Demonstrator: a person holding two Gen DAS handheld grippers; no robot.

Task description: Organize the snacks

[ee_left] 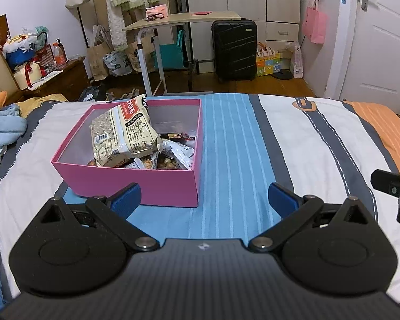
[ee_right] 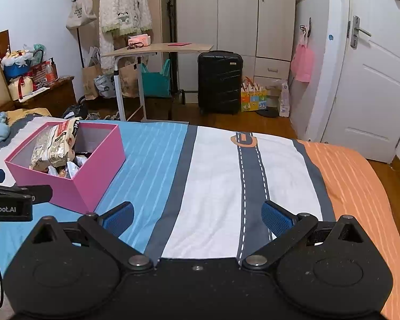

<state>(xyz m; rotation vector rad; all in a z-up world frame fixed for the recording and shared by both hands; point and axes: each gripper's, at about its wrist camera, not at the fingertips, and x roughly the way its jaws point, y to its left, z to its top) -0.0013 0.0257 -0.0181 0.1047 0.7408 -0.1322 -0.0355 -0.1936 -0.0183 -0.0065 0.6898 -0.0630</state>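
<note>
A pink box (ee_left: 136,184) stands on the striped bedspread, just beyond my left gripper (ee_left: 204,198). Inside it leans a large beige snack bag (ee_left: 125,133) on top of several small packets (ee_left: 170,157). The left gripper is open, its blue pads spread wide, with nothing between them. In the right wrist view the same pink box (ee_right: 93,170) sits at the left, with the snack bag (ee_right: 56,144) sticking up from it. My right gripper (ee_right: 197,218) hangs open over the white and grey stripes, well to the right of the box, holding nothing.
The bed (ee_right: 213,176) ends ahead at a wooden floor. Beyond stand a rolling side table (ee_left: 184,17), a black suitcase (ee_left: 234,48) and a wardrobe. A blue blanket (ee_left: 2,125) lies at the bed's left. A white door (ee_right: 373,85) is at the right.
</note>
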